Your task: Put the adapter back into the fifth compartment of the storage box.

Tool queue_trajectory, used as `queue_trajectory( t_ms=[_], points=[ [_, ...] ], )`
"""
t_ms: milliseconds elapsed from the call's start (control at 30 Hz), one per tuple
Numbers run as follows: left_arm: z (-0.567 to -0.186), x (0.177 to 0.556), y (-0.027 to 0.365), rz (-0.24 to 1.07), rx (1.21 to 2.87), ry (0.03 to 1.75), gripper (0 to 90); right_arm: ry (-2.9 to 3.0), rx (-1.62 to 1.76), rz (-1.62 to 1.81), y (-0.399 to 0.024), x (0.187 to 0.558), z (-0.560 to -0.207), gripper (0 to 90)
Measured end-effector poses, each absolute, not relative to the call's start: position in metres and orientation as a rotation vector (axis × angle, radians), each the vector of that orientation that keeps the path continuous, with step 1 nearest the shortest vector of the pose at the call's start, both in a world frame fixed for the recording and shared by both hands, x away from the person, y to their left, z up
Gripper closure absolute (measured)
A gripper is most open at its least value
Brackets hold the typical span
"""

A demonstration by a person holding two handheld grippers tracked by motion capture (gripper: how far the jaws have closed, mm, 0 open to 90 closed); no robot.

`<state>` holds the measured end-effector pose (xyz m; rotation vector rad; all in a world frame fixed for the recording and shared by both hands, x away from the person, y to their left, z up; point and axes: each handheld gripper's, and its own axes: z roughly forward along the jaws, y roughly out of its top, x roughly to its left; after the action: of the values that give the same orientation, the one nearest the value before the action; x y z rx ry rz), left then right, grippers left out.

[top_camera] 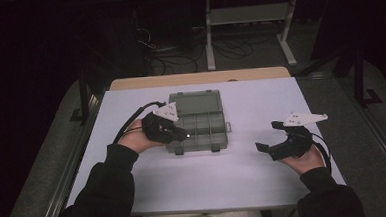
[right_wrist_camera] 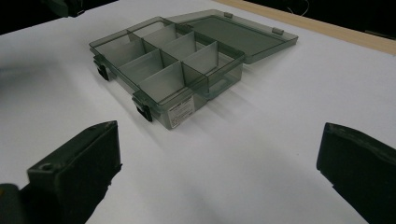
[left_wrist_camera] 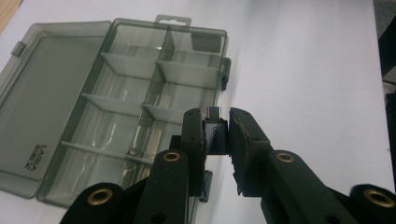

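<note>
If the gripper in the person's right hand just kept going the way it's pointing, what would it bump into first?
Probably the open compartment box: it lies ahead of the right gripper across bare table, though a bit to one side.

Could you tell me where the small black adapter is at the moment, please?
The small black adapter is clamped in the left claw, metal plug upward, held just beside the open organizer box near its latch edge, at centre-left of the white table.
</note>
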<state>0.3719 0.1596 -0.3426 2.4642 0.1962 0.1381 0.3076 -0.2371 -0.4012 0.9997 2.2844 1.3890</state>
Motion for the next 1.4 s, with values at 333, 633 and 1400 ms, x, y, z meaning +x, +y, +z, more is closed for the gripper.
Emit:
queue_trajectory(
  t_ms=[333,633,1400],
  points=[
    [-0.343,0.381,0.171,0.145,2.443,0.254,76.5,2.290,1.000,1.386,-0.237,0.308,-0.402,0.0],
    [-0.344,0.387,0.176,0.153,2.439,0.289,76.6,2.293,0.998,1.387,-0.237,0.308,-0.402,0.0],
    [-0.362,0.403,0.184,0.149,2.486,0.373,76.5,2.303,1.000,1.383,-0.236,0.308,-0.403,0.0]
  ],
)
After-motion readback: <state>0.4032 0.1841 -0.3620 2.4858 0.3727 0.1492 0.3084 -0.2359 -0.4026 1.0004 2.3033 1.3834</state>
